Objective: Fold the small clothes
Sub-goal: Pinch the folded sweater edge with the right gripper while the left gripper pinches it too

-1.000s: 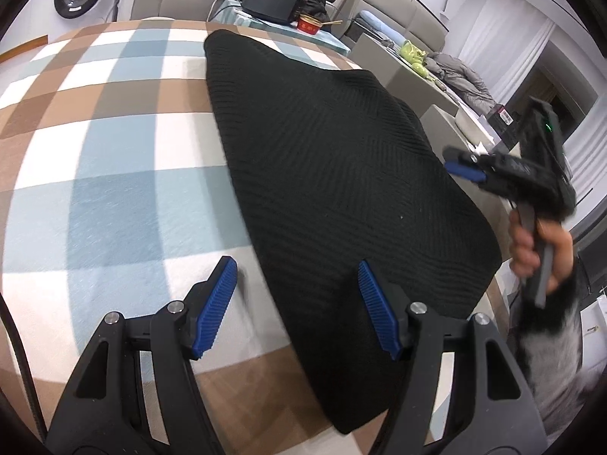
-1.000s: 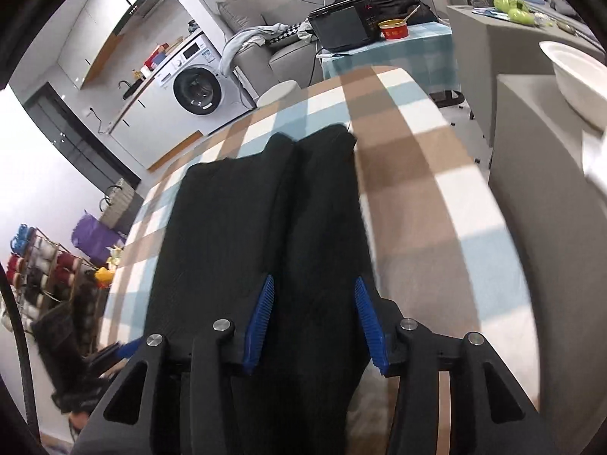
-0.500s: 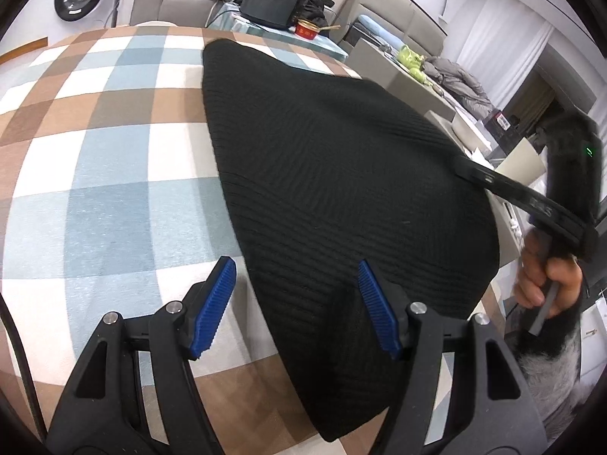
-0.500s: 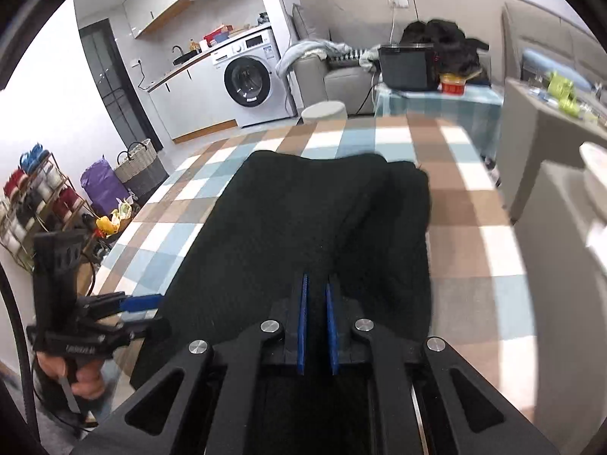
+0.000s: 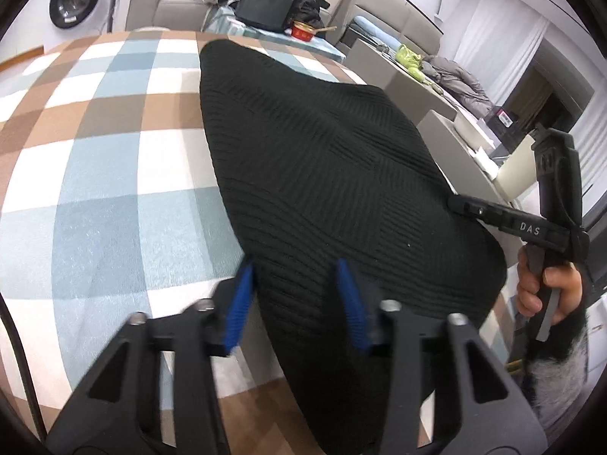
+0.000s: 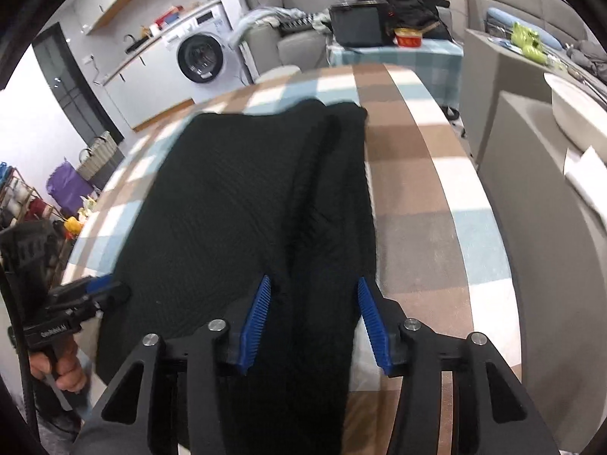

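Note:
A black ribbed knit garment [image 5: 322, 159] lies flat along the checked tablecloth [image 5: 114, 170], with a long fold [image 6: 326, 189] down its right side. My left gripper [image 5: 296, 295] sits at the garment's near left edge. Its jaws are closing, with the edge between the blue pads and not pinched. My right gripper [image 6: 315, 322] is over the folded right strip, its jaws opening with cloth between them but not gripped. Each gripper shows in the other's view: the right gripper [image 5: 455, 203] at the garment's right edge, the left gripper [image 6: 110, 292] at its left edge.
The table's right edge [image 6: 474, 204] runs close to a grey cabinet [image 6: 531, 189] with a white bowl [image 6: 576, 110] on it. Beyond the far end are a washing machine [image 6: 201, 57] and a side table with a black box [image 6: 356, 24]. A person's hand [image 5: 542, 284] holds the right gripper.
The left jaws have narrowed around the garment's edge. The right jaws were shut half a second ago and now stand apart again; that gripper has shifted and rolled a little.

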